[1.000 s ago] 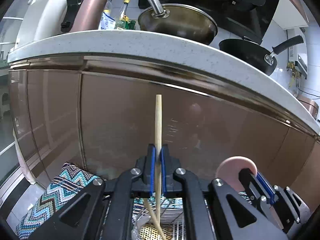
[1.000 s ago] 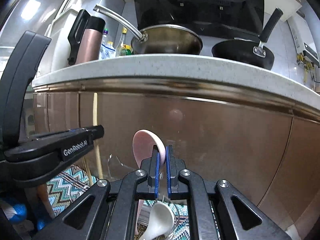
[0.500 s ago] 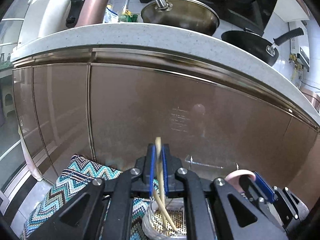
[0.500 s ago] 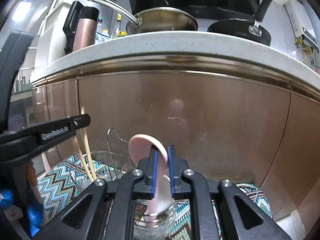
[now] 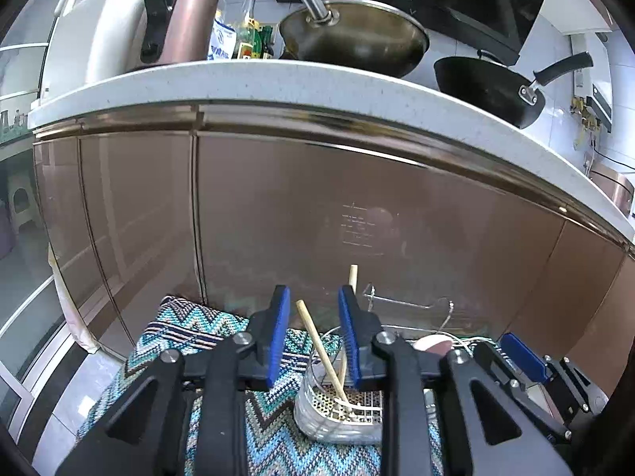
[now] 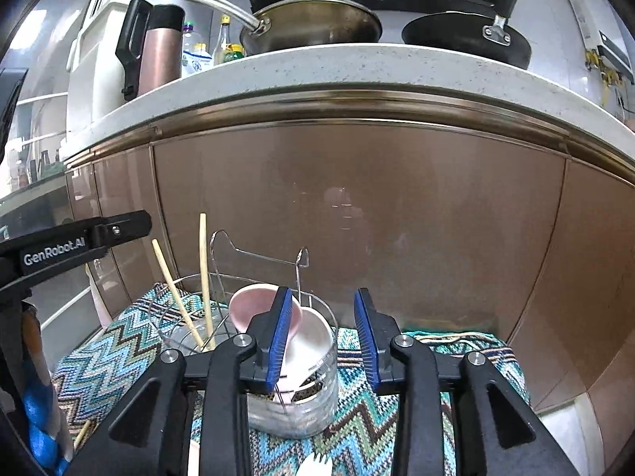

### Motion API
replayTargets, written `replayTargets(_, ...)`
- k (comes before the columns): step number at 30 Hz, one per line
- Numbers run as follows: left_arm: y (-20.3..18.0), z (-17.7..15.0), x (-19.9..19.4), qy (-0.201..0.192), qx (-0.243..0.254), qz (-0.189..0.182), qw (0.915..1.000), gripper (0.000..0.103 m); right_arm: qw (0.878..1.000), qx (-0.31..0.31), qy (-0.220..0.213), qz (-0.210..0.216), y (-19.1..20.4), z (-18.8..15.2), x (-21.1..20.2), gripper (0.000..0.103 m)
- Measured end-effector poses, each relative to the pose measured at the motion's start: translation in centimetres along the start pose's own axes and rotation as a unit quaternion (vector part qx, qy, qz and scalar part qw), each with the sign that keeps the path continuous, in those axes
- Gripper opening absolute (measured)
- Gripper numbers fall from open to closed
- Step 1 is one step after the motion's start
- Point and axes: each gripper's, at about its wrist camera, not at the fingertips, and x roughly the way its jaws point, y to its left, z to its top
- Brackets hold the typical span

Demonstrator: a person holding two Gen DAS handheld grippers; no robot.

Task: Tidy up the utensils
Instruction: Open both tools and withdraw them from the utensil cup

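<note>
A clear utensil holder point(image 6: 301, 404) with a wire frame point(image 6: 262, 256) stands on a zigzag cloth point(image 6: 99, 361). Two wooden chopsticks point(image 6: 203, 277) lean in its left compartment; a pink spoon point(image 6: 258, 307) and a white spoon point(image 6: 313, 341) stand in its right one. My right gripper point(image 6: 323, 333) is open just above the spoons, holding nothing. In the left wrist view, my left gripper point(image 5: 311, 337) is open over the holder point(image 5: 337, 412), with a chopstick point(image 5: 317, 345) standing free between its jaws. The right gripper point(image 5: 520, 357) shows at the lower right there.
A brown cabinet front point(image 6: 357, 218) rises right behind the holder, under a white counter edge point(image 6: 317, 75) with pans point(image 6: 309, 27) and a thermos point(image 6: 158, 47). A white fork point(image 6: 315, 466) and another chopstick point(image 6: 81, 434) lie on the cloth near the bottom edge.
Both grippers came down over the holder and opened. The left let its chopstick go into the left compartment; the right let the pink spoon go into the right one.
</note>
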Motion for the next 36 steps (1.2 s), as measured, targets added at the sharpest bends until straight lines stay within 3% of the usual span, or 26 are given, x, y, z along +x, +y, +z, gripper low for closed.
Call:
replayTargets(15, 1.1, 1.1, -9.6, -0.029, 0.013, 0.012, 0.9994, 0.034, 0.999, 0.014, -0.046, -0.014, -0.9, 2.1, -9.4, 0.038)
replayTargets(24, 3.6, 0.2, -15.4, -0.028, 0.006, 0.011, 0.9995, 0.037, 0.997, 0.016, -0.072, -0.015, -2.1, 2.5, -16.4, 0.040)
replayTargets(36, 8.2, -1.3, -20.6, -0.022, -0.020, 0.045, 0.9986, 0.037, 0.996, 0.031, -0.080, -0.021, -4.3, 2.3, -22.8, 0.040)
